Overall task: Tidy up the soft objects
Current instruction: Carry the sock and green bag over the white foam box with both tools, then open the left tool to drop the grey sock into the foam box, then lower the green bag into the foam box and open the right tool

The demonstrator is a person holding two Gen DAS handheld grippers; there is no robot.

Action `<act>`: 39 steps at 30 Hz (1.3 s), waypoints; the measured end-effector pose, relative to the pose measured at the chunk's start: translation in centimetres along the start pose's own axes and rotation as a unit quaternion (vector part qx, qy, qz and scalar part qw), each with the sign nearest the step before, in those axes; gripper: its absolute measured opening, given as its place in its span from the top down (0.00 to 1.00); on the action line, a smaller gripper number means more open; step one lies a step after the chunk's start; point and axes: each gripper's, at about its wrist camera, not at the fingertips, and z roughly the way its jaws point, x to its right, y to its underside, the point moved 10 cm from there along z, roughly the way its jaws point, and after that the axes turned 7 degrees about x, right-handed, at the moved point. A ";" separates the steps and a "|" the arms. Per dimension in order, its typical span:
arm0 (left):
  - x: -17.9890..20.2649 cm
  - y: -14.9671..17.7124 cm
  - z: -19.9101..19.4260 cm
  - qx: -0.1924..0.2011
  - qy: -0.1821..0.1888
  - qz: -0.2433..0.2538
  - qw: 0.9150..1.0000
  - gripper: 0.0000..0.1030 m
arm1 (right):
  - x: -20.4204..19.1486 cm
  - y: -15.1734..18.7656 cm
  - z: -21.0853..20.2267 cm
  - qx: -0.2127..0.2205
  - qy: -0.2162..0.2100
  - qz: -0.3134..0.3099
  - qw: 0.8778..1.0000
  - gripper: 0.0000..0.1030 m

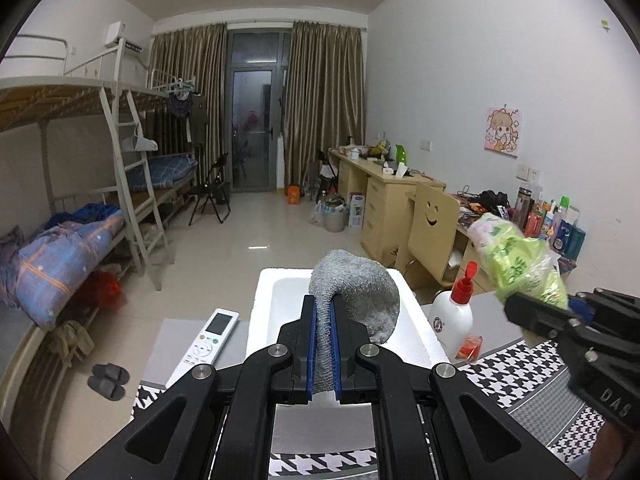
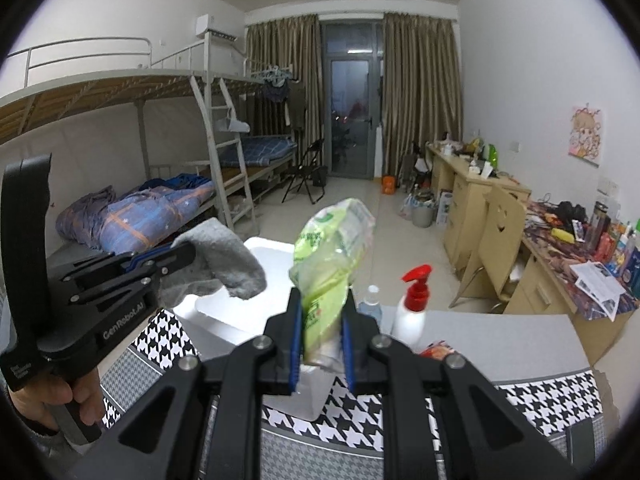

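Observation:
My left gripper [image 1: 323,304] is shut on a grey knitted sock [image 1: 360,292], which droops over the open white foam box [image 1: 266,312]. In the right wrist view the same sock [image 2: 224,264] hangs from the left gripper [image 2: 188,254] above the box [image 2: 272,256]. My right gripper [image 2: 322,300] is shut on a soft green-and-white plastic packet [image 2: 332,248], held up above the box's near right corner. In the left wrist view that packet [image 1: 516,256] sticks up from the right gripper [image 1: 532,312] at the right.
A white bottle with a red pump [image 2: 412,308] and a small clear bottle [image 2: 370,300] stand right of the box. A white remote [image 1: 208,340] lies left of it. Houndstooth cloth [image 2: 360,416] covers the near table. Bunk beds [image 1: 80,216] line the left, desks [image 1: 384,192] the right.

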 end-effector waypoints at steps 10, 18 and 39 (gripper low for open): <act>0.5 0.5 3.1 -0.023 0.016 0.004 1.000 0.94 | -0.4 0.4 2.2 -0.022 -0.001 -0.003 1.000 0.80; 0.5 1.7 6.1 -0.047 0.004 0.012 0.999 0.94 | -0.1 0.4 3.2 -0.033 0.007 -0.002 0.999 0.80; -5.0 -0.3 2.1 -0.006 -0.080 0.004 0.997 0.02 | -1.3 0.0 5.5 -0.049 -0.003 0.010 0.999 0.80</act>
